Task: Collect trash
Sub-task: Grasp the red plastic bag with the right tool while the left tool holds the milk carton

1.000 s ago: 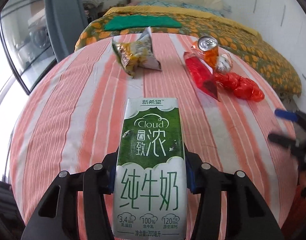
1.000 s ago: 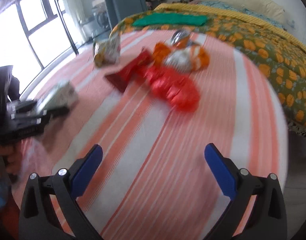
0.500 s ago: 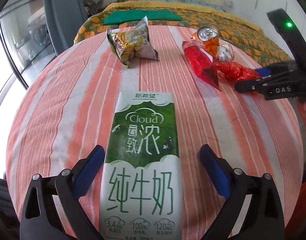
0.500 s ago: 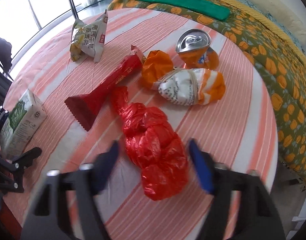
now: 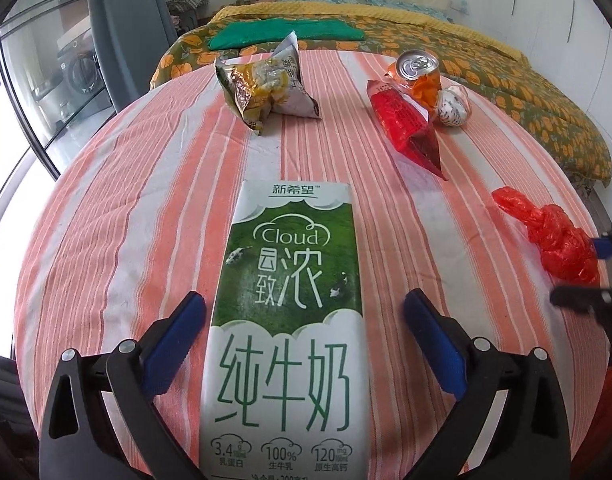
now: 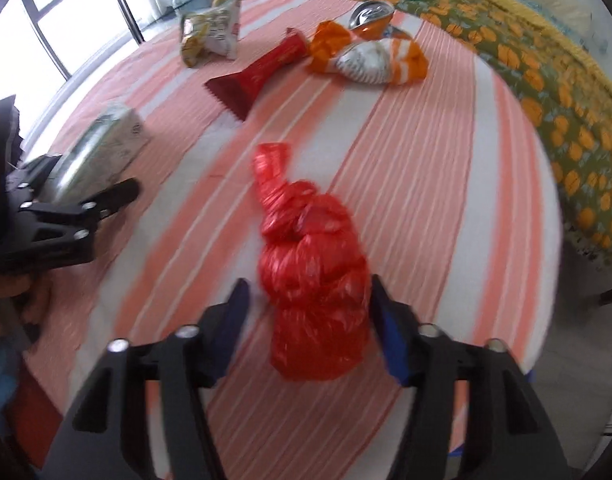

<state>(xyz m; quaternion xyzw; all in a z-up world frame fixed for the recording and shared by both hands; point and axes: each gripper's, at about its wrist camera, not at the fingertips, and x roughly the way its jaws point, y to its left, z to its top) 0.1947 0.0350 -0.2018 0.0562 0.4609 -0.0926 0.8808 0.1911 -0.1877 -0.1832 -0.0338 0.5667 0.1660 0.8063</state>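
A green-and-white milk carton (image 5: 285, 320) lies flat on the striped tablecloth (image 5: 145, 200). My left gripper (image 5: 304, 299) stands wide open around it, both pads clear of its sides. A knotted red plastic bag (image 6: 314, 264) lies between the fingers of my right gripper (image 6: 308, 286), whose jaws are opening. Its left pad stands off the bag and its right pad sits at the bag's edge. In the left wrist view the red bag (image 5: 554, 236) lies at the table's right edge.
At the far side of the table lie a yellow snack bag (image 5: 265, 84), a red wrapper (image 5: 408, 124), an orange can (image 5: 420, 76) and a white-and-orange wrapper (image 6: 378, 60). A bed (image 5: 506, 68) with a flowered cover stands behind. Windows are at the left.
My left gripper has opened and let go of the carton, which now lies flat. My right gripper reached the red bag, closed around it and dragged it away from the other trash.
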